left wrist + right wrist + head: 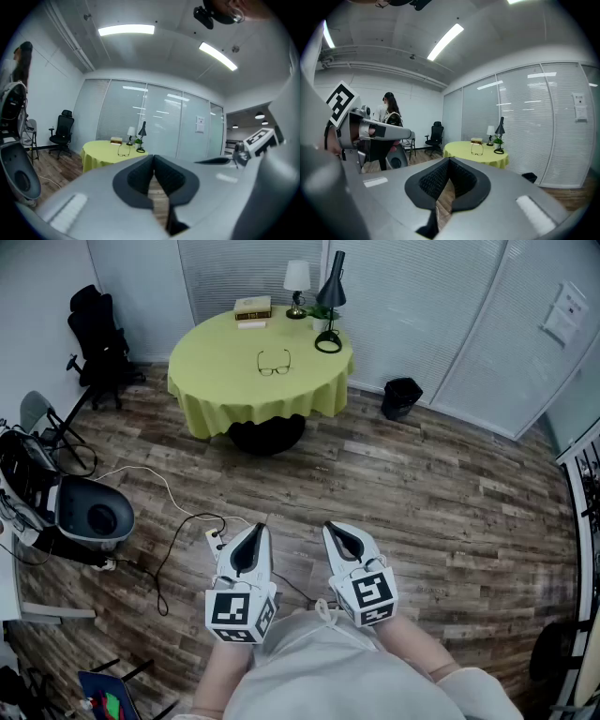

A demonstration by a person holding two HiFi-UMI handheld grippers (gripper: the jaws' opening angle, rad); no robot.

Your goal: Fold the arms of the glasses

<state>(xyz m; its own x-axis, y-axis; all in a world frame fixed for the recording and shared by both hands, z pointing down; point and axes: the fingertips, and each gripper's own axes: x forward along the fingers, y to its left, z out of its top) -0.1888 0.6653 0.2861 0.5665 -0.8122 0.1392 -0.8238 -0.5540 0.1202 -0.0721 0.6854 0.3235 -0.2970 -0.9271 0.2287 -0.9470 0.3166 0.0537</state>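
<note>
Yellow-clothed surface [216, 381] carries the glasses [274, 363], arms open, well ahead across the floor [422, 484], front bar crosswise, approx in line w/ left gripper [259, 529], right gripper [330, 527] slightly further; both grippers' fingers [135, 179] clenched, empty.

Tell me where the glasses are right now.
In the head view, the glasses lie on the yellow table, upper centre, in front of the book.

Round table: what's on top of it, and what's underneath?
On the yellow tablecloth lie the glasses, arms open, with books, a white lamp and a black lamp behind. Underneath, only a dark base shows; the cloth hides the rest.
</note>
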